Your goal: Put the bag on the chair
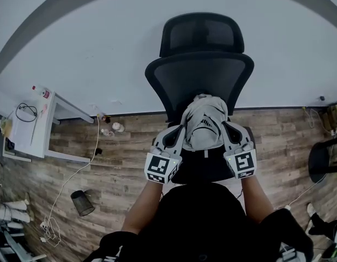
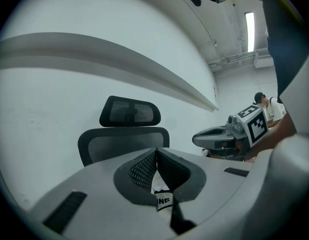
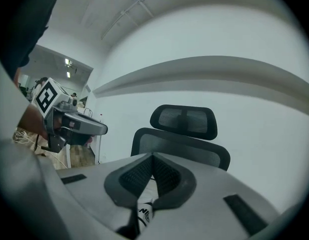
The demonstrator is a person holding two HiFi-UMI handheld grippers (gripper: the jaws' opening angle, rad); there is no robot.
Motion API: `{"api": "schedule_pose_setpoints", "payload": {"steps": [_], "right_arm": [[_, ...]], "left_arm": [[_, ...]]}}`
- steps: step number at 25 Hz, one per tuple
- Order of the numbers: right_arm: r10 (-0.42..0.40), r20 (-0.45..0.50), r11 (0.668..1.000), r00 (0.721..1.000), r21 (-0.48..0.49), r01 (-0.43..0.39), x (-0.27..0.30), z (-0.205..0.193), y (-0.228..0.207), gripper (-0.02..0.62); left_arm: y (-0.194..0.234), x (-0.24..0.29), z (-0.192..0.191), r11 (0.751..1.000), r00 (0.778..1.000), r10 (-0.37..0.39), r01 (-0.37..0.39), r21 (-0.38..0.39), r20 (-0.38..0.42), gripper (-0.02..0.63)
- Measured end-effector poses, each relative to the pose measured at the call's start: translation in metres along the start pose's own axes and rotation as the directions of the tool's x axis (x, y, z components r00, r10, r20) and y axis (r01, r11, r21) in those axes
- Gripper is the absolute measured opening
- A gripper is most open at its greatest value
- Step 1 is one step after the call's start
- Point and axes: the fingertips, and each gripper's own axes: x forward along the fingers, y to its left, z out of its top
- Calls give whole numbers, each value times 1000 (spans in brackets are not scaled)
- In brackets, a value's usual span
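A black mesh office chair [image 1: 198, 75] stands against the white wall, facing me. A grey-and-white bag [image 1: 204, 124] hangs bunched over its seat, held up from both sides. My left gripper [image 1: 179, 131] grips the bag's left side and my right gripper [image 1: 227, 127] its right side. In the left gripper view the jaws [image 2: 157, 151] are closed, with white printed bag fabric [image 2: 162, 196] pinched between them; the chair [image 2: 124, 139] is ahead. In the right gripper view the right gripper [image 3: 153, 156] is closed the same way on white printed fabric [image 3: 144, 211], with the chair [image 3: 187, 134] behind.
A white desk [image 1: 40, 127] with a bottle and a cable stands at the left by the wall. Small bottles [image 1: 114, 129] and a cord lie on the wooden floor, with a black bin [image 1: 82, 202] nearer me. A dark stool [image 1: 324, 160] stands at the right.
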Motion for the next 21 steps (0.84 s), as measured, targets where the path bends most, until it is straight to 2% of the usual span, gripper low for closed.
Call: {"api": "schedule_pose_setpoints", "payload": {"steps": [12, 21], "right_arm": [[-6, -24, 999, 1000, -53, 4, -2, 4, 4, 21], [-18, -26, 999, 1000, -30, 17, -2, -5, 6, 21]], "left_arm": [[-6, 6, -8, 1000, 1000, -2, 2, -25, -2, 23], [-8, 9, -15, 1000, 999, -14, 14, -4, -33, 23]]}}
